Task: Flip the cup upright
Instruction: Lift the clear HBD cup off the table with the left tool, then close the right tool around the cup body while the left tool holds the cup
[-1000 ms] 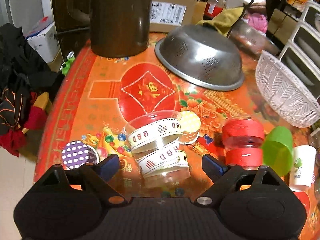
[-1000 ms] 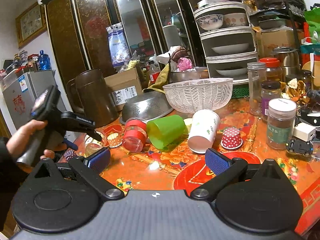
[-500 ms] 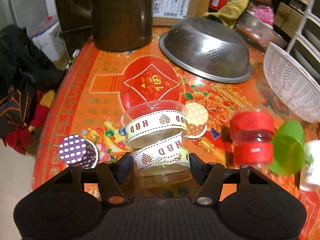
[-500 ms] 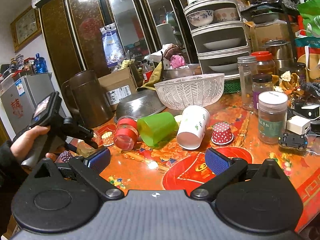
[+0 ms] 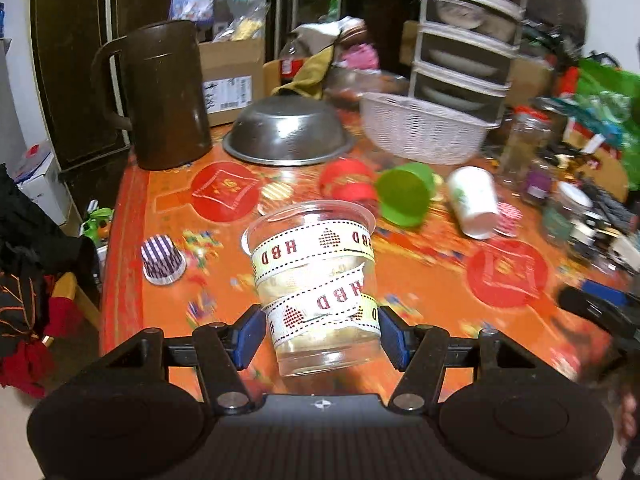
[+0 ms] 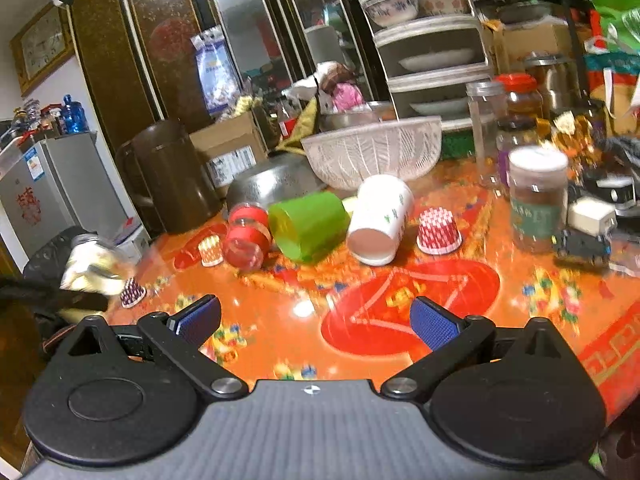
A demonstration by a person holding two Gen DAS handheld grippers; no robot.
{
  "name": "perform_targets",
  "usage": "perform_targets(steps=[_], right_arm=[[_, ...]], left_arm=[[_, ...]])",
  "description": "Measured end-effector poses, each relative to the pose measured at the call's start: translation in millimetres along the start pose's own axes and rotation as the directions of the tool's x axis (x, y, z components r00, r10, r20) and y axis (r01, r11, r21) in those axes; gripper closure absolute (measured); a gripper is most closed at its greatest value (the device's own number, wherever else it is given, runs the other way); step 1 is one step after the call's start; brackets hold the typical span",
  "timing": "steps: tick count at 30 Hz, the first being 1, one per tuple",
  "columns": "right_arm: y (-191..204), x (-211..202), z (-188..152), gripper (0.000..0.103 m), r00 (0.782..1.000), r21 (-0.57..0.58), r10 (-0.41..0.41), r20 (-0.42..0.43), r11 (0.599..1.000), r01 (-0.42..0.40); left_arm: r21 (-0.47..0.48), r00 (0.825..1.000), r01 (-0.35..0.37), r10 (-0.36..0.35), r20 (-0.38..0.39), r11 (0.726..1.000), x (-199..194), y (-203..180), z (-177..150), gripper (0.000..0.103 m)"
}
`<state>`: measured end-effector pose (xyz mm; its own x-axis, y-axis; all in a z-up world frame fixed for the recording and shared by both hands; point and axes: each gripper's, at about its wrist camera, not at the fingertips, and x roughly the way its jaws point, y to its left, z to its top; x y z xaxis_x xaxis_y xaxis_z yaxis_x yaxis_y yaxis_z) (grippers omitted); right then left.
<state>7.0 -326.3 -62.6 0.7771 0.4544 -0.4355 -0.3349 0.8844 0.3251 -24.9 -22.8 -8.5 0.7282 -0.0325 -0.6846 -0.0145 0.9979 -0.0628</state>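
A clear plastic cup (image 5: 316,284) wrapped in white "HBD" ribbon sits between the blue pads of my left gripper (image 5: 322,334), which is shut on its base end. The cup is lifted off the orange table (image 5: 420,276), its open mouth pointing away and up. It shows as a blur at the left of the right wrist view (image 6: 94,266). My right gripper (image 6: 316,322) is open and empty above the table's front part.
On their sides lie a red-banded jar (image 6: 246,236), a green cup (image 6: 306,226) and a white paper cup (image 6: 380,220). Behind stand a brown pitcher (image 5: 160,92), a steel colander (image 5: 288,132) and a white basket (image 6: 372,152). Cupcake liners (image 5: 162,260) and jars (image 6: 538,200) stand around.
My left gripper closed on the ribbon cup, lifted it off the table and tilted it toward upright. The right gripper shifted a little, still open.
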Motion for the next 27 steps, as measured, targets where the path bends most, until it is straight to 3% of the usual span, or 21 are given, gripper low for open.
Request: perform_targets(steps=[5,14,20,27], right_arm=[[-3.8,-1.5,-11.0,0.001,0.997,0.048,0.002,-0.075,0.999,0.001],[10.9,-7.5,-9.8,0.001,0.977,0.098,0.083,-0.197,0.993,-0.065],[20.8,10.6,-7.5,0.001,0.914,0.229,0.199,-0.354,0.966,-0.121],[46.5,31.9,-7.0,0.001,0.844,0.302,0.296,-0.448,0.938,-0.168]], left_arm=[[-0.003,0.992,0.112,-0.112,-0.053,0.994,0.6,-22.3,-33.4,0.039],[0.007,0.970,0.218,-0.216,-0.111,0.976,21.5,-51.5,-58.0,0.039],[-0.002,0.958,0.255,-0.253,-0.137,0.967,25.5,-56.7,-66.4,0.040],[-0.023,0.952,0.272,-0.272,-0.141,0.962,28.1,-54.7,-68.8,0.040]])
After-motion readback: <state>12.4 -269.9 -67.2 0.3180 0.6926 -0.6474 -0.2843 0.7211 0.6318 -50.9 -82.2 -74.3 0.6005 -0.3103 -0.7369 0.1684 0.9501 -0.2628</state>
